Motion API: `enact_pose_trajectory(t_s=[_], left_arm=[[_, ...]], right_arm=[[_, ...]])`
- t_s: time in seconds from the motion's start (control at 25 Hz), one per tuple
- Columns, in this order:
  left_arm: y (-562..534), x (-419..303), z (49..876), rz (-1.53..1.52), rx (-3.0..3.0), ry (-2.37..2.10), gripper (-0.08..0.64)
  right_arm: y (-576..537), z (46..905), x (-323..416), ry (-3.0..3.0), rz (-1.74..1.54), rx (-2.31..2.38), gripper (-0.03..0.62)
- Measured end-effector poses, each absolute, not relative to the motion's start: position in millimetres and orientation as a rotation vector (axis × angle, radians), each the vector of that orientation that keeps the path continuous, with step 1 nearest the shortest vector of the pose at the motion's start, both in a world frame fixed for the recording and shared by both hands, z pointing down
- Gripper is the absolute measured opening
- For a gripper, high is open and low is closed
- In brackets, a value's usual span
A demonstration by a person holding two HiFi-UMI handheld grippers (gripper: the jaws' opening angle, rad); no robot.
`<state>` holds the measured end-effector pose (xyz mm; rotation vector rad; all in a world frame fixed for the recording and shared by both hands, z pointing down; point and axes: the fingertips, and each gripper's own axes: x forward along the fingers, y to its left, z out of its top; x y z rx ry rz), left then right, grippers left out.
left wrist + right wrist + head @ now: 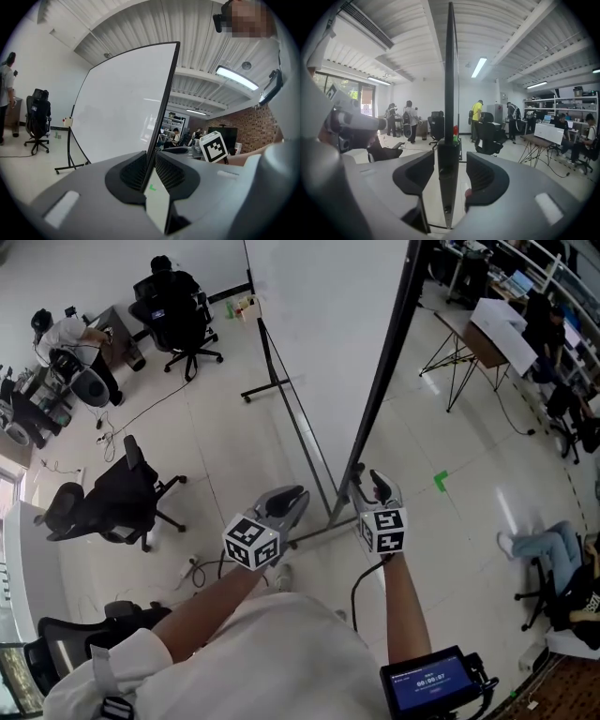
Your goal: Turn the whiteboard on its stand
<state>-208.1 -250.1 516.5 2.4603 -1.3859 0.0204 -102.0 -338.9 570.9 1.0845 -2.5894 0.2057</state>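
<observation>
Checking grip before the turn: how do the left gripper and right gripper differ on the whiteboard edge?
The left gripper is shut on the dark edge of the whiteboard; the right gripper stands open, with a gap on either side of that edge. The left gripper meets the board at an angle, its white face in view; the right gripper lines up edge-on. Shared: both straddle the same edge.

There is one whiteboard point(319, 334). There are two grippers: the left gripper point(302, 495) and the right gripper point(368, 479). On the left side of the floor are three black chairs: a far chair point(178, 310), a middle chair point(112, 495) and a near chair point(80, 634). There is one green mark point(441, 481) on the right.
</observation>
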Motion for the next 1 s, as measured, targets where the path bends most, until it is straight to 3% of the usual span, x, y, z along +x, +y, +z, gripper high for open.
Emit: enact_pose_trajectory(t_s=[0.48,1.0], left_arm=[[-263.1,-222.6,525.7,0.022,2.458,-1.371,0.066],[-269.4,-228.1,523.7,0.008,2.443,-1.392,0.066]], right_arm=[[-357.4,613.2,-129.1,-2.53,0.233,1.12,0.221],[-368.6,615.7,-133.3,-2.53,0.203,1.149,0.19]])
